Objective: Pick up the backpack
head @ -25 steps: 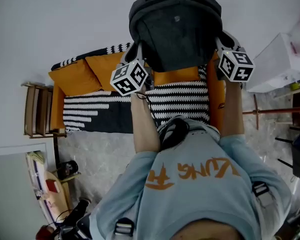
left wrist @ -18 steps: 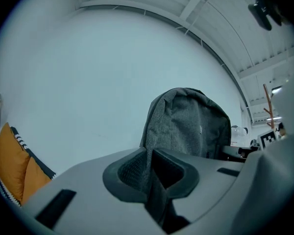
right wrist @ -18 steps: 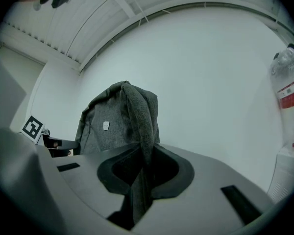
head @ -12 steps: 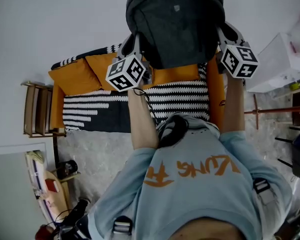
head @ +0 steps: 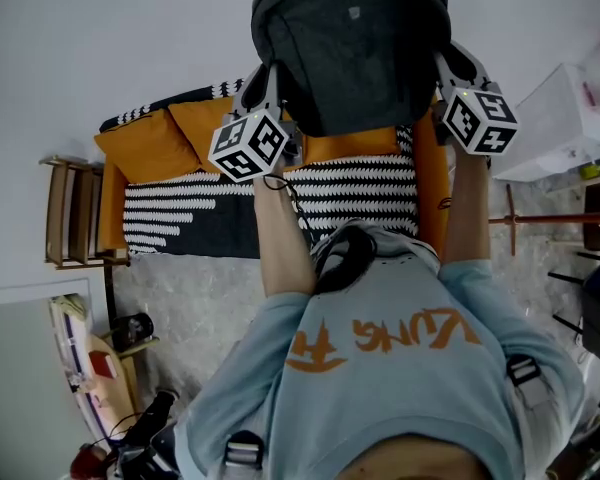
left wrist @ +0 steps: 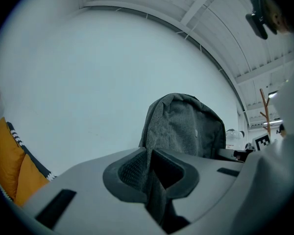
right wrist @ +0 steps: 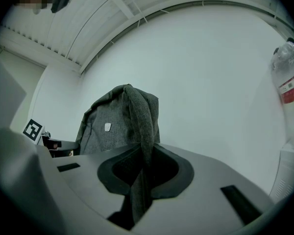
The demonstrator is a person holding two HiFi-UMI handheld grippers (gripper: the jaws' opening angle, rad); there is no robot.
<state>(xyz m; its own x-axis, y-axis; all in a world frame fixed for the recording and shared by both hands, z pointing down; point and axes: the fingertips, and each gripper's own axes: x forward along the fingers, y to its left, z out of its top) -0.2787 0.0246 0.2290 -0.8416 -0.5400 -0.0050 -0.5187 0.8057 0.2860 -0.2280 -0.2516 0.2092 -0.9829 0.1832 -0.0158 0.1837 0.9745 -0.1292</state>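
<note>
A dark grey backpack [head: 352, 43] hangs in the air in front of the person, held up between both grippers above the sofa. My left gripper [head: 272, 80] is shut on the backpack's left side fabric [left wrist: 154, 190]; the pack's body [left wrist: 186, 131] rises beyond the jaws. At the pack's right side my right gripper [head: 442, 68] is shut on the fabric [right wrist: 139, 185], and the backpack [right wrist: 120, 124] with its small light badge stands beyond it. Both grippers point level, toward the white wall.
Below the backpack stands a sofa [head: 270, 203] with a black-and-white striped cover and orange cushions [head: 150, 148]. A wooden side rack [head: 75, 213] is at its left, a white box [head: 560, 128] and a stand at its right. Small clutter lies on the floor at lower left.
The backpack and both grippers have risen slightly in the head view, so the pack's top handle is now cut off by the upper edge. Both grips are unchanged.
</note>
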